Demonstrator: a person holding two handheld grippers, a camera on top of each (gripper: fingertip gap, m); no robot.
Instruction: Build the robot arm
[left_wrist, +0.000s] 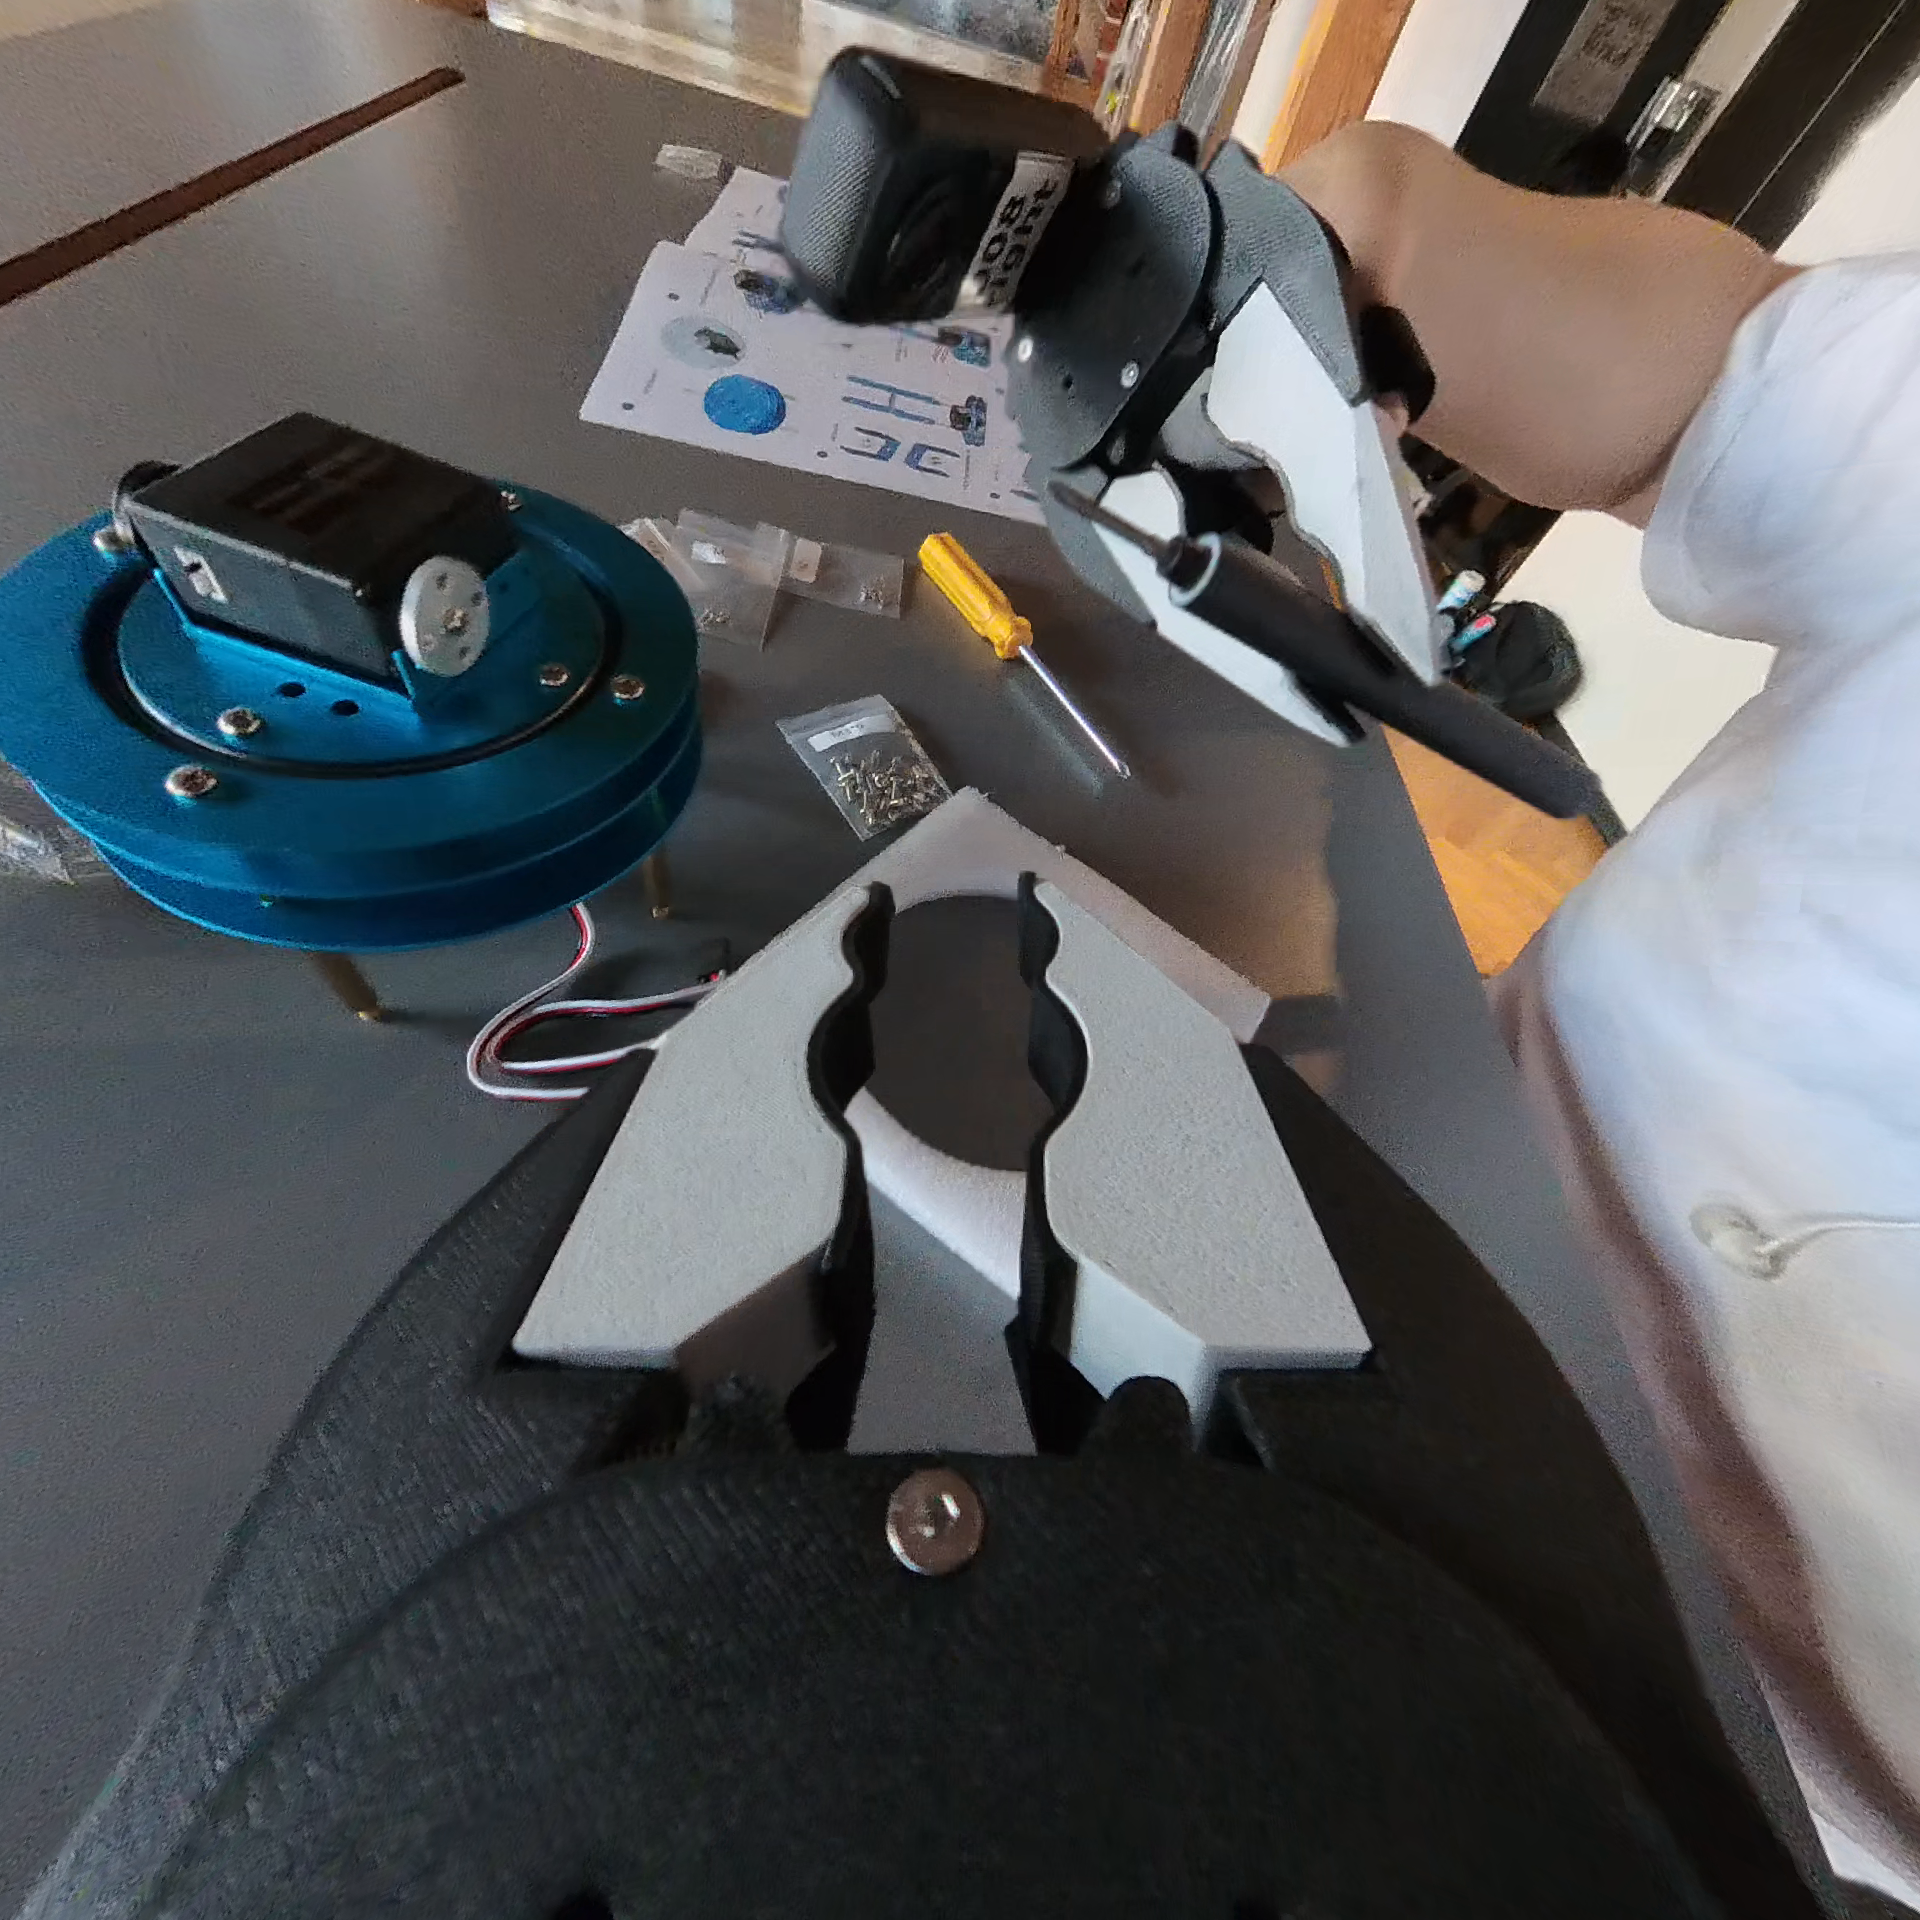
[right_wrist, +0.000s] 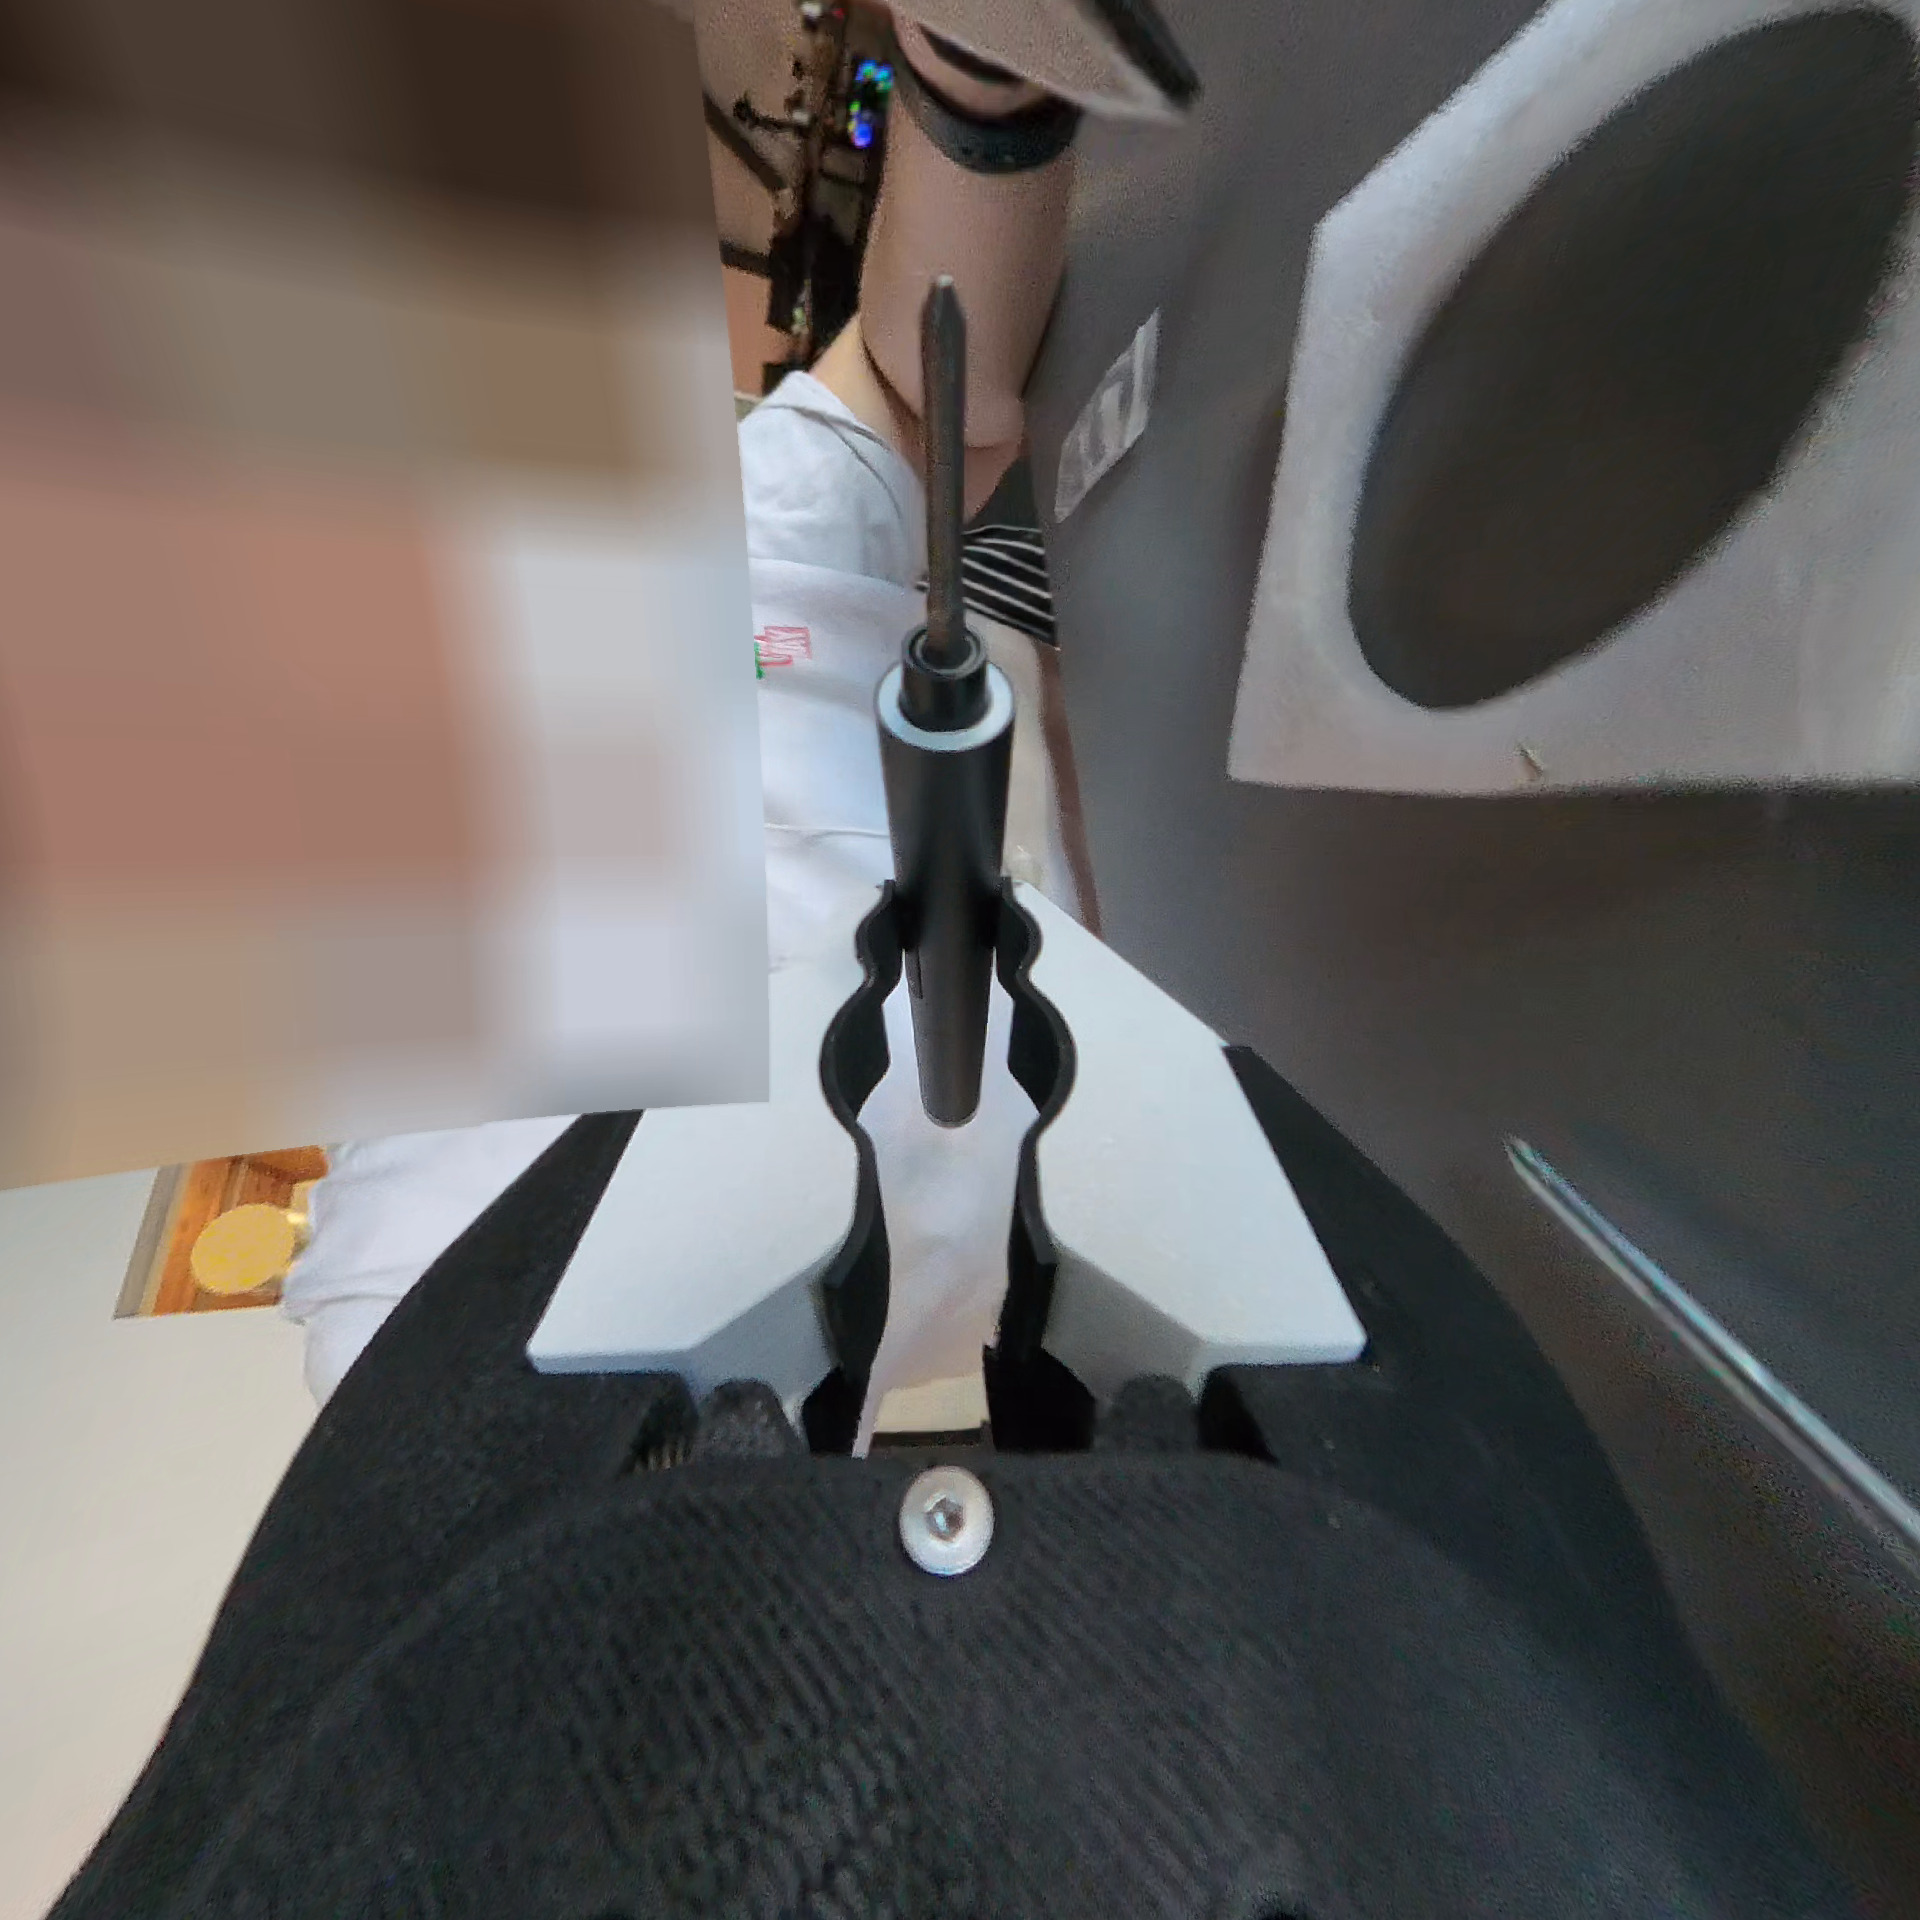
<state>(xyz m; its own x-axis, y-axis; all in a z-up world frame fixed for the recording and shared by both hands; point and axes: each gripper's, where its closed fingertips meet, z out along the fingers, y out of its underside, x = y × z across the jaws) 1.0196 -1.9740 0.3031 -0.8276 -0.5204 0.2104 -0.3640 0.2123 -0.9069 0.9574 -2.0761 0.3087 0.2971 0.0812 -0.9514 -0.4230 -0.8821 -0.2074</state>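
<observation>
Near the right edge of the grey table (left_wrist: 312, 1195), the right gripper (right_wrist: 940, 914) was lifted off the surface and clamped a black screwdriver (right_wrist: 935, 894) by its handle, the fingertips closing on the thick part while the thin metal shaft pointed forward, away from the gripper. From the left wrist view the same tool (left_wrist: 1340, 644) hung tilted in the air above that edge, a person's hand (left_wrist: 1507, 343) behind it.

The left gripper (left_wrist: 951, 904) hovered low over the table near its front, jaws apart and holding nothing; the table showed through the gap. Nearest it: a small bag of screws (left_wrist: 868, 764) just ahead, and red-white-black wires (left_wrist: 561, 1029) to its left.

At the left side stood a blue round metal base (left_wrist: 343, 790) on thin brass legs, with a black motor block (left_wrist: 312, 540) mounted on top. A yellow screwdriver (left_wrist: 997, 623) lay near the table's middle, several clear bags (left_wrist: 748, 571) beside it, and a printed sheet (left_wrist: 821, 384) farther back.

Judgement on handling: the black screwdriver looks light and rigid; its handle is smooth and tapered, so it might slip or swivel in the grip. Best held on the wide section of the handle, not the shaft. The tip was blurred; its type could not be told.
</observation>
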